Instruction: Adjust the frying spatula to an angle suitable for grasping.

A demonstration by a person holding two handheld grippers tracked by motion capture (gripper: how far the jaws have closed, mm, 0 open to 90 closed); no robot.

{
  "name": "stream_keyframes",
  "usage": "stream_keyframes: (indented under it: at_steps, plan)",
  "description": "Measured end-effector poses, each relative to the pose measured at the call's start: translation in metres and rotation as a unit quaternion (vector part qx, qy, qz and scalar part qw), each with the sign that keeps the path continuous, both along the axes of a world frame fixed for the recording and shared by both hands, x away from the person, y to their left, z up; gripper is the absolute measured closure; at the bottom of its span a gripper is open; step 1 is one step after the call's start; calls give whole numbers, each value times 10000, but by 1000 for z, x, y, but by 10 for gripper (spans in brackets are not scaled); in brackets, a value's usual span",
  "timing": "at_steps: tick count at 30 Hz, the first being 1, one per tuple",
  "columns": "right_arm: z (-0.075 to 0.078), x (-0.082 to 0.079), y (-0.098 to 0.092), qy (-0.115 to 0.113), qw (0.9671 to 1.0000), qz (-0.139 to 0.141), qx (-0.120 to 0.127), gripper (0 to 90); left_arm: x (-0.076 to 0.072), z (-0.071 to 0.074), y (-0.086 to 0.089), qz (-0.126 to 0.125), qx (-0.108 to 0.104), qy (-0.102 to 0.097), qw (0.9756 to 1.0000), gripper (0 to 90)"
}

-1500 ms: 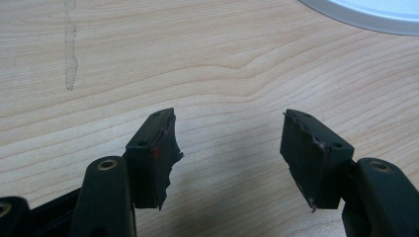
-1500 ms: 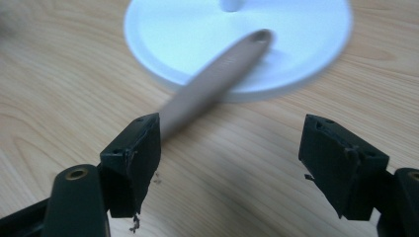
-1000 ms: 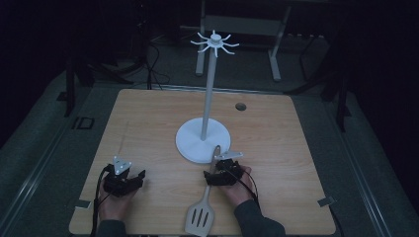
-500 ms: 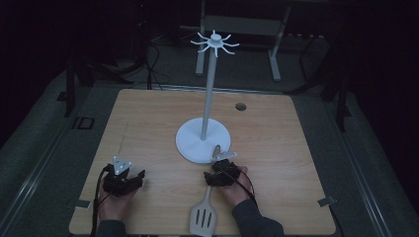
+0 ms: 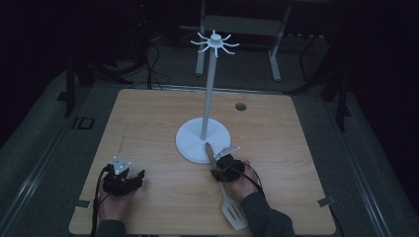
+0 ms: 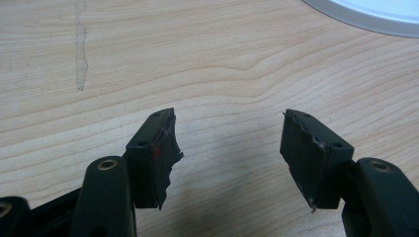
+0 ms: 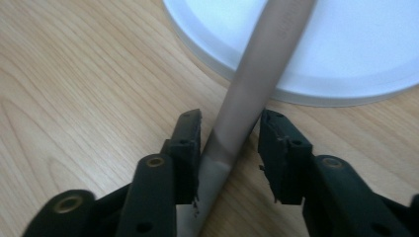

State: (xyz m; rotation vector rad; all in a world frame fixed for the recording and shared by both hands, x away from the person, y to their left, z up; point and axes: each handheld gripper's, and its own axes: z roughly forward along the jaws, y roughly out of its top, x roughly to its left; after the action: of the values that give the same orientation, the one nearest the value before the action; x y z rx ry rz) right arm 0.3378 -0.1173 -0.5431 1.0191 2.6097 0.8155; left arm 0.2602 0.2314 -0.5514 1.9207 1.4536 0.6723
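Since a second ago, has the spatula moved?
Yes. The spatula, between the right gripper jaws, has swung: its handle tip now overlaps the white stand base.

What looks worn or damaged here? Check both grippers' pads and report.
The left gripper has ragged, torn pads: their edges are frayed and peeling, with a reddish spot on one. The right gripper's pads look intact around the spatula handle.

No legible text, labels or numbers anywhere. Spatula handle (image 7: 267, 64), running toward 1 o'clock in the right gripper view, carries faint embossed marks; too blurred to read.
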Motion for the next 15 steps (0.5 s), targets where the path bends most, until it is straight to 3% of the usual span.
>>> stream_keyframes:
  at_steps: [9, 15]
  plan:
    - [8, 14, -9, 14, 9968, 601, -531, 738, 0, 0, 0, 10, -2, 15, 10000, 392]
    - [12, 22, -12, 381, 9951, 689, -597, 729, 0, -1, 0, 13, -7, 14, 10000, 393]
